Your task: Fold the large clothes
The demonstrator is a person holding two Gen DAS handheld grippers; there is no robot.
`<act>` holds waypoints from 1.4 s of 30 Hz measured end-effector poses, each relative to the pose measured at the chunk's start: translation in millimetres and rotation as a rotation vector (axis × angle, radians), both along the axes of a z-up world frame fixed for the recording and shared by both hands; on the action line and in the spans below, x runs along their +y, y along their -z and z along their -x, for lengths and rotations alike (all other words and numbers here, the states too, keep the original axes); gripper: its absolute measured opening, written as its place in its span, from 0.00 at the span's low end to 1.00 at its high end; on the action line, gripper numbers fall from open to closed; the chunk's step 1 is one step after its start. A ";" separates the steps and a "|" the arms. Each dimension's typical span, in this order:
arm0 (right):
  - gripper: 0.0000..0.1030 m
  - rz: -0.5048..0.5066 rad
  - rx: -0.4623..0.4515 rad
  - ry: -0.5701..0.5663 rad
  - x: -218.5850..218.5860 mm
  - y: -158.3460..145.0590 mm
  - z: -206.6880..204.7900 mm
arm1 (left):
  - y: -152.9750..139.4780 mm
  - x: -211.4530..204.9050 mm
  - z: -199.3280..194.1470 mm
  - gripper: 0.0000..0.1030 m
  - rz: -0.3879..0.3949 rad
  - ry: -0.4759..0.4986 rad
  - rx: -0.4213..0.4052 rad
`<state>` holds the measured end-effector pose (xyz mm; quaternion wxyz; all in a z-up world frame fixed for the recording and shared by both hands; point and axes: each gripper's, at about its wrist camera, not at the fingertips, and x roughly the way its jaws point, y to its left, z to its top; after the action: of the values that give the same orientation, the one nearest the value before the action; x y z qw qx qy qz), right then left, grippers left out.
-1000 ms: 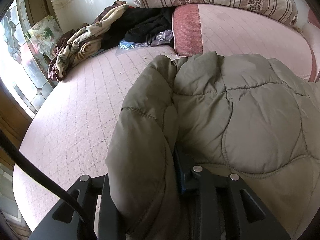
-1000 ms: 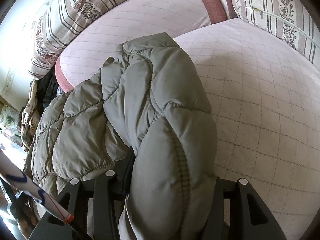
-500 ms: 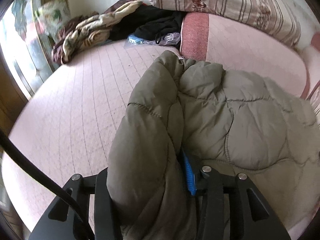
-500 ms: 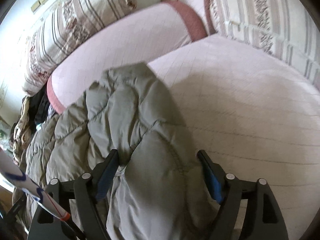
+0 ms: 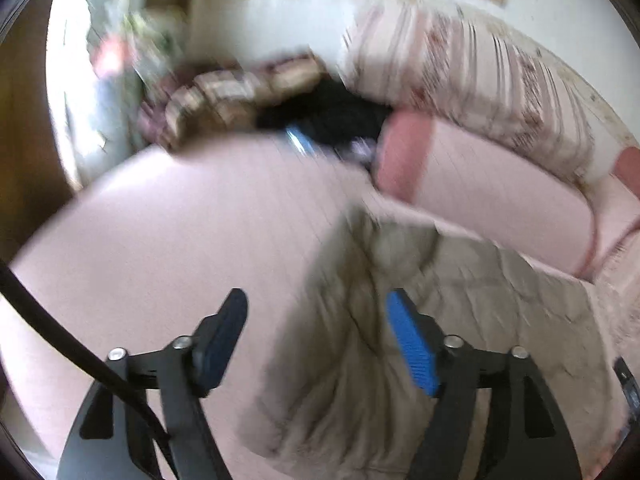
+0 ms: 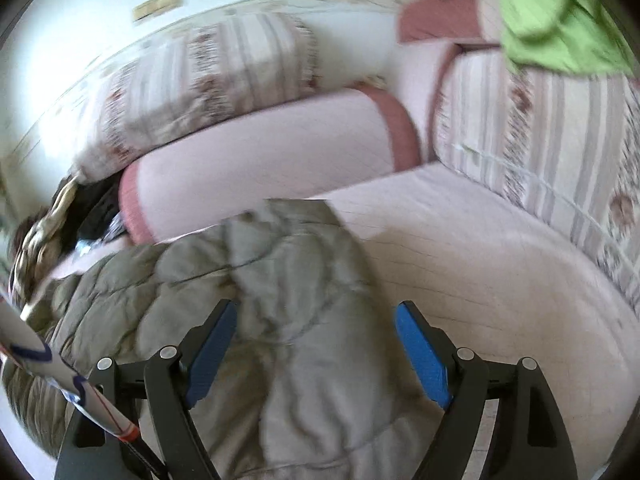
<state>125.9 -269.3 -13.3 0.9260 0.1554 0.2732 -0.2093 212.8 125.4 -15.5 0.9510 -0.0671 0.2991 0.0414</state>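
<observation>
An olive-grey quilted puffer jacket (image 5: 400, 320) lies folded on the pink quilted bed; it also shows in the right wrist view (image 6: 288, 300). My left gripper (image 5: 316, 308) is open and empty above the jacket's left edge, its blue pads spread apart. My right gripper (image 6: 316, 320) is open and empty above the jacket's right part, raised off the fabric. Both views are blurred by motion.
A pink bolster (image 5: 480, 184) and striped floral cushions (image 6: 200, 80) line the back of the bed (image 5: 180, 240). A heap of dark and patterned clothes (image 5: 260, 108) lies at the far left corner. A green cloth (image 6: 560, 16) hangs at the upper right.
Both grippers have opened and let go of the jacket, then lifted and pulled back. The jacket now lies on the bed.
</observation>
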 end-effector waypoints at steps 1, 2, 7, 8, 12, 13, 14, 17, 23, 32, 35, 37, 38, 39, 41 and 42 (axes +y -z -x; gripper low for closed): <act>0.83 0.015 0.005 -0.031 10.0 0.1 -4.7 | -3.4 -1.8 0.5 0.74 -0.035 -0.013 -0.014; 0.83 0.020 0.011 -0.056 17.1 0.8 -8.8 | -5.4 -5.8 0.8 0.74 -0.073 -0.008 -0.015; 0.83 0.065 0.061 -0.167 51.2 15.4 -28.8 | 20.6 -43.5 -9.1 0.74 -0.206 0.123 0.077; 0.83 0.075 0.071 -0.180 55.7 19.2 -31.8 | 28.2 -50.8 -12.6 0.74 -0.234 0.137 0.102; 0.83 0.091 0.117 -0.194 63.0 37.0 -49.0 | 67.0 -66.8 -35.4 0.74 -0.280 0.146 0.182; 0.84 0.073 0.126 -0.186 59.2 43.1 -54.0 | 72.3 -66.3 -42.2 0.76 -0.273 0.137 0.180; 0.86 0.054 0.131 -0.180 56.4 47.1 -56.6 | 74.1 -65.2 -47.1 0.78 -0.261 0.132 0.176; 0.89 -0.045 0.138 -0.164 36.4 60.5 -69.6 | 79.2 -56.9 -66.2 0.81 -0.173 0.133 0.185; 0.92 -0.022 0.137 -0.157 33.5 67.8 -81.8 | 81.2 -62.7 -68.6 0.83 -0.195 0.120 0.173; 0.93 0.007 0.089 -0.080 31.0 33.3 -44.3 | 28.5 -53.6 6.1 0.83 -0.297 0.038 0.009; 0.93 0.003 0.075 -0.070 29.0 15.0 -20.8 | 0.9 -45.0 42.5 0.84 -0.295 0.006 -0.067; 0.93 0.010 0.069 -0.069 31.4 6.9 -4.0 | -13.1 -36.6 72.0 0.92 -0.262 -0.008 -0.119; 0.93 0.013 0.066 -0.065 33.4 4.3 6.8 | -17.2 -34.1 82.9 0.94 -0.258 -0.011 -0.127; 0.93 0.015 0.070 -0.064 36.0 3.5 18.0 | -19.8 -31.9 93.0 0.94 -0.256 -0.006 -0.125; 0.93 0.015 0.082 -0.066 40.2 5.5 36.6 | -20.9 -27.5 110.9 0.94 -0.250 0.012 -0.091; 0.93 0.016 0.092 -0.068 43.7 8.0 46.0 | -19.8 -25.4 120.7 0.94 -0.235 0.037 -0.071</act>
<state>79.9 -225.7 -21.2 0.9203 0.1289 0.3187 -0.1870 92.1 100.0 4.3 0.9629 0.0488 0.2595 0.0562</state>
